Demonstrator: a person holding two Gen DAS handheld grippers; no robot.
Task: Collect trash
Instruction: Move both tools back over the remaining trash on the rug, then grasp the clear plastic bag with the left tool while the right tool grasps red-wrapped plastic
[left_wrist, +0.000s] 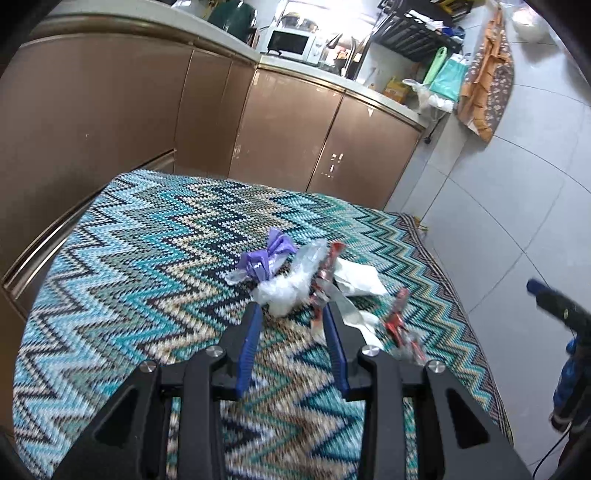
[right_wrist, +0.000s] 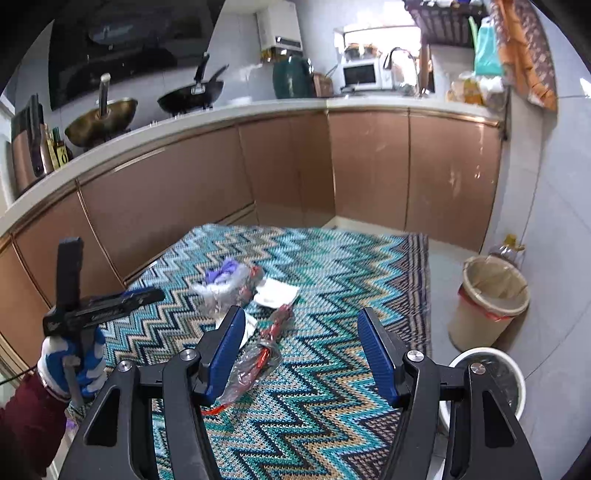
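Both the left gripper (left_wrist: 291, 314) and right gripper (right_wrist: 301, 319) were open, empty (nothing pinched). Crumpled plastic wrappers (left_wrist: 284, 291) lay on the zigzag-patterned woven rug (left_wrist: 147, 258); pinching one piece low would work best, with the beige plastic bin (right_wrist: 491, 295) nearby.

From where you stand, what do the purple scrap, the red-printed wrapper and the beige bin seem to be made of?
Purple scrap: thin glossy plastic film, judging by its crinkles and shine.
Red-printed wrapper: clear shiny plastic; the rug shows through it.
Beige bin: probably matte hard plastic, with a thin liner bag folded over the rim.
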